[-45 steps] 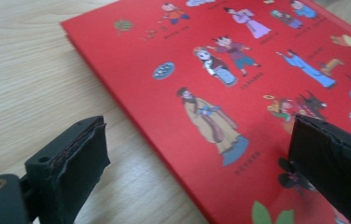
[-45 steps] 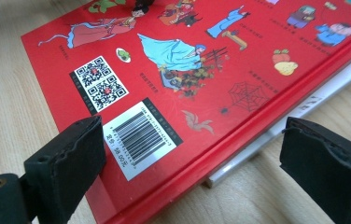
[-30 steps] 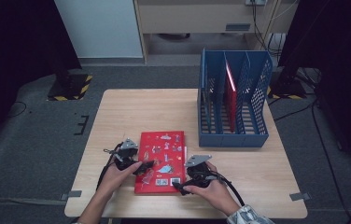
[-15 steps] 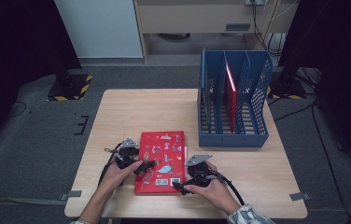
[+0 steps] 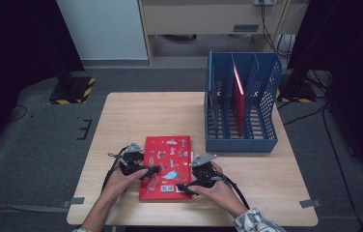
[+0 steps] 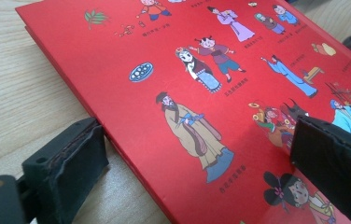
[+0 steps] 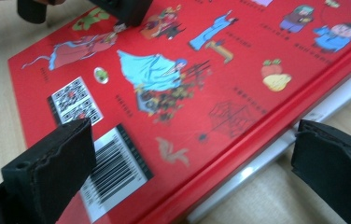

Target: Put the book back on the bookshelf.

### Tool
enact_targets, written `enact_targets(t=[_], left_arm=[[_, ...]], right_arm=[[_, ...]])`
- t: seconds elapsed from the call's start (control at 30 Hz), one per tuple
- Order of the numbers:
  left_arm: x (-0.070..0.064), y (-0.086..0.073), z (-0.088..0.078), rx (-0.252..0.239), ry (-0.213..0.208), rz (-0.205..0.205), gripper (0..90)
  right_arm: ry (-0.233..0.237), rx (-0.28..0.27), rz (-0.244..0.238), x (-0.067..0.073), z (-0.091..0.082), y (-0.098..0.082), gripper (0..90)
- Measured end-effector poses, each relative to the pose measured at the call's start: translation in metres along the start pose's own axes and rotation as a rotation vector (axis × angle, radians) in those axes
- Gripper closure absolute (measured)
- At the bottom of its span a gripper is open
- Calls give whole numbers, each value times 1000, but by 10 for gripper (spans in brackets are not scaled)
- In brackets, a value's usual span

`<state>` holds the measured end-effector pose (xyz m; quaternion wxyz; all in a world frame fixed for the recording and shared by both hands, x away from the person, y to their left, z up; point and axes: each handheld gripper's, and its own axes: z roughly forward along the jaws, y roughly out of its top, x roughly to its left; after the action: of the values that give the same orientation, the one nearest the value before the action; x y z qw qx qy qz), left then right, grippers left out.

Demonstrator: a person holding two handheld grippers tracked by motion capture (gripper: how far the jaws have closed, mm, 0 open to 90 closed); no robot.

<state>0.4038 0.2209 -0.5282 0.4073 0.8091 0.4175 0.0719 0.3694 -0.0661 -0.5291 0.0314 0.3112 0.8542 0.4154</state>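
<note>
Book is lying flat near me on the table. I am holding my left tongs and right tongs wide open over its two edges; the left ones have just been closing a bit, not pinching it.

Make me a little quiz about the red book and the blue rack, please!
1. True or false: the red book lies flat on the table.
2. What stands inside the blue rack? A) another red book B) a cup
3. Which book edge do the left gripper fingers straddle?

Key: 1 true. 2 A, a red book stands upright. 3 Its left edge, fingers apart, not yet pressing.
</note>
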Motion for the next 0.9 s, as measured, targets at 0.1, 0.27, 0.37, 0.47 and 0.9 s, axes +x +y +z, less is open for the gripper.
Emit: enact_targets(t=[0.1, 0.27, 0.37, 0.47, 0.9], left_arm=[[-1, 1, 0, -7, -3, -2, 69], [-2, 1, 0, -8, -3, 2, 75], [-2, 2, -1, 0, -4, 7, 86], [-2, 2, -1, 3, -5, 9, 92], [3, 3, 4, 8, -19, 8, 45]], right_arm=[[3, -5, 9, -3, 1, 0, 0], [11, -10, 35, -5, 1, 0, 0], [19, -6, 39, -8, 1, 0, 0], [16, -11, 41, -10, 3, 1, 0], [10, 0, 81, -25, 8, 10, 3]])
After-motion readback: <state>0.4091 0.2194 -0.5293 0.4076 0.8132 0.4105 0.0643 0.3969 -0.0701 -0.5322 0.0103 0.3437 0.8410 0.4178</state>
